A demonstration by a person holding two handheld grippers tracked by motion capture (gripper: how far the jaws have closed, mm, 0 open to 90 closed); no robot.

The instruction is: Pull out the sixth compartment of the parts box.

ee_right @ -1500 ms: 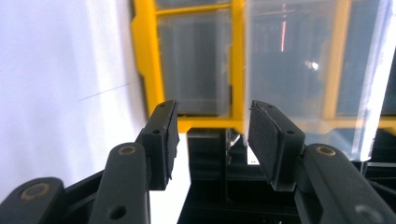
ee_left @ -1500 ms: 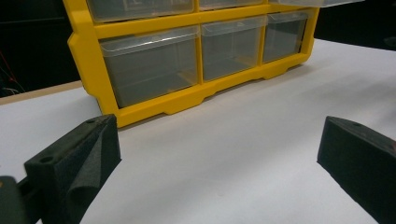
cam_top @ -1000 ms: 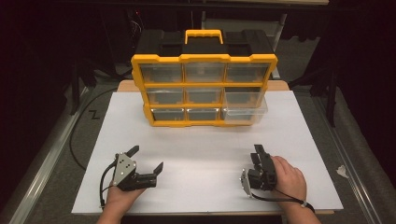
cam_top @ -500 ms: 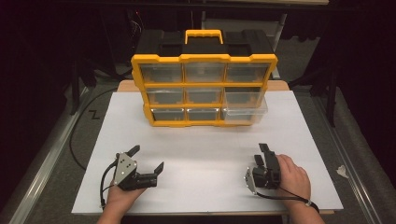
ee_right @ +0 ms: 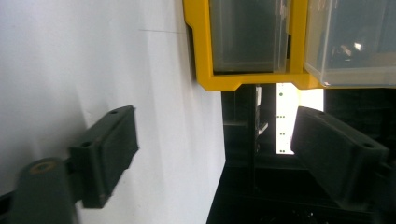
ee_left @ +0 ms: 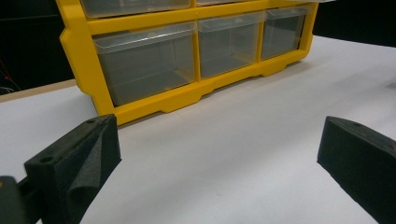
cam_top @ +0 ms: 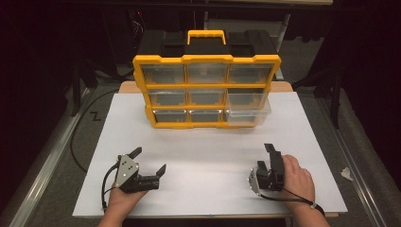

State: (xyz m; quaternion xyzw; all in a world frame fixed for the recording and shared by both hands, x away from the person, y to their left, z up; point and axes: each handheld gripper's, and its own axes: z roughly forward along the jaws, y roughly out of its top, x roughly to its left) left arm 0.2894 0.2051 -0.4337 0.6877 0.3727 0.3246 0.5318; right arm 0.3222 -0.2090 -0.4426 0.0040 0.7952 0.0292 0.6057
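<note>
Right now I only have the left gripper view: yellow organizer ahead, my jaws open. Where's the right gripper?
Observer: The right gripper is held low over the white sheet at the front right, well apart from the organizer.
Operator: Open or shut?
Observer: Open. The right gripper view shows its jaws well apart with nothing between them.
Operator: Any drawer pulled out?
Observer: Yes. From the high view, the bottom-right drawer sticks out in front of the yellow frame.
</note>
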